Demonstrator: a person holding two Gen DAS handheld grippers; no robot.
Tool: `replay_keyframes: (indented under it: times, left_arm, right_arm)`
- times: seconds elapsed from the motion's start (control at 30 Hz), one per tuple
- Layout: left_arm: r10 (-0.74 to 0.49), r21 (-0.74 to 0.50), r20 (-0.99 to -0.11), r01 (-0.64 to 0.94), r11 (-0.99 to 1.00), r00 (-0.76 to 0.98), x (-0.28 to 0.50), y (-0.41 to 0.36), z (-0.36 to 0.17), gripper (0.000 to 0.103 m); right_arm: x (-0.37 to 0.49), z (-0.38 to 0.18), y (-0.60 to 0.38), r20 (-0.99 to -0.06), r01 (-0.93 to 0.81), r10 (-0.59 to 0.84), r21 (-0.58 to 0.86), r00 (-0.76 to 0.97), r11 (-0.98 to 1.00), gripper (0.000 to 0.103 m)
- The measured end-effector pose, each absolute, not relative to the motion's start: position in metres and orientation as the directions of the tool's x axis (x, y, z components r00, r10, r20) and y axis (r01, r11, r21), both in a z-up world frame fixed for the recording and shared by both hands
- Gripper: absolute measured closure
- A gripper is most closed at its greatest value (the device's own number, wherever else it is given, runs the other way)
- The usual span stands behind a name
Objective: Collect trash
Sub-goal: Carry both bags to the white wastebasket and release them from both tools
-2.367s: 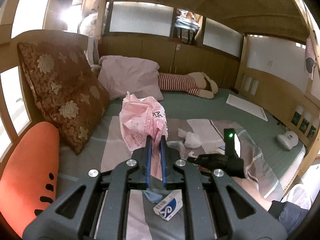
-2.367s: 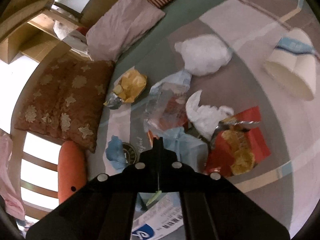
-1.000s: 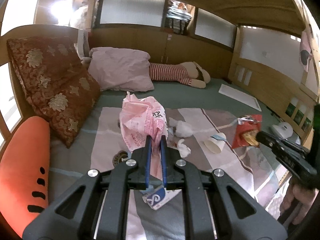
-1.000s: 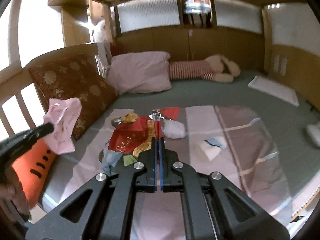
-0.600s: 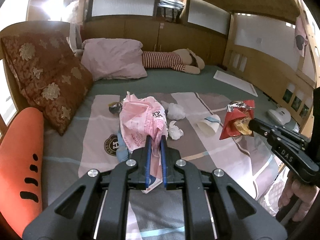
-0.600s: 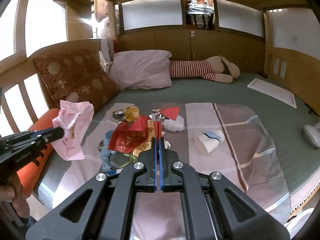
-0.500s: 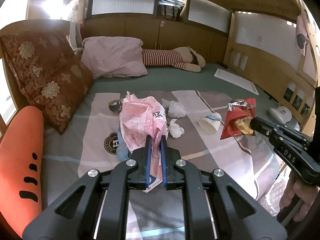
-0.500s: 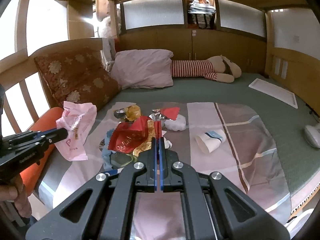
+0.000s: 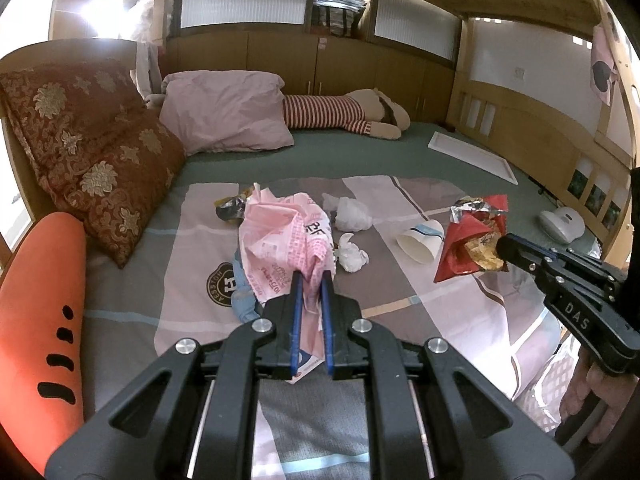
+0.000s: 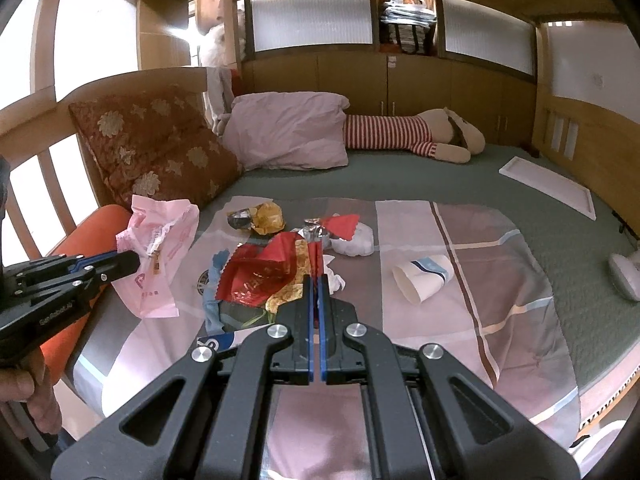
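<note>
A crumpled pink bag (image 9: 286,236) is pinched between the nearly closed blue fingers of the left gripper (image 9: 311,280) and is held up above the bed (image 9: 256,168). In the right wrist view the same pink bag (image 10: 158,252) is seen hanging from that gripper's tip at the left, in front of an orange bolster (image 10: 80,236). A red snack wrapper (image 10: 264,272) is clamped in the right gripper (image 10: 318,276), whose fingers are pressed almost together on it; in the left wrist view this wrapper (image 9: 468,248) is seen lifted clear of the bed at the right, with its silver lining and yellow contents exposed.

More trash is left lying on a checked sheet (image 9: 432,292): a paper cup (image 10: 422,276) tipped on its side, two white tissue wads (image 9: 352,214) near each other, a yellow wrapper (image 10: 260,218) and a blue scrap (image 9: 242,292) near a round emblem. A white-and-blue packet (image 10: 224,340) lies just under the right gripper.

Farther back, a brocade cushion (image 9: 92,152), a pink pillow (image 9: 228,112) and a striped plush toy (image 9: 344,116) are seen against the wooden surround. A flat white panel (image 9: 472,158) lies at the right edge.
</note>
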State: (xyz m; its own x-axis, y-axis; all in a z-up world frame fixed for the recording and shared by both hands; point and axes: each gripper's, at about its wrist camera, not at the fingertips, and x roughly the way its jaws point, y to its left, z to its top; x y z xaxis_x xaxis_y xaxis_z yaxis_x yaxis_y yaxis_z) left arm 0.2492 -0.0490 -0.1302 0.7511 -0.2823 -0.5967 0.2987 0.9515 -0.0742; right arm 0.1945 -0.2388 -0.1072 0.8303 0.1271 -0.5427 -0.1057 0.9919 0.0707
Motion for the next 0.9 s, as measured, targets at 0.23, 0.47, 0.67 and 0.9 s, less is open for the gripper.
replay_keyframes:
  times: [0.23,0.47,0.67,0.9]
  left_arm:
    - [-0.345,-0.083,-0.591,0.370,0.925,0.729,0.243,-0.068,-0.132,0.093]
    - [-0.519,-0.095,-0.583,0.582,0.807,0.625,0.205,-0.122,-0.130,0.093]
    - [-0.695,-0.171,-0.597,0.783,0.598,0.400,0.148,-0.203,-0.121,0.093]
    - [-0.760,-0.236,-0.639,0.912,0.335,0.114,0.065,-0.333,-0.117,0.093]
  right_arm:
    - [0.150,-0.087,-0.271,-0.493,-0.050,0.110,0.133,0.863,0.990,0.100]
    - [0.020,-0.083,-0.372,-0.508,0.237,-0.164,0.083,0.846,0.968,0.100]
    - [-0.050,-0.131,-0.444,-0.635,0.446,-0.328,0.030,0.700,0.895,0.100]
    - [-0.100,-0.151,-0.489,-0.652,0.618,-0.421,0.093,0.630,0.780,0.044]
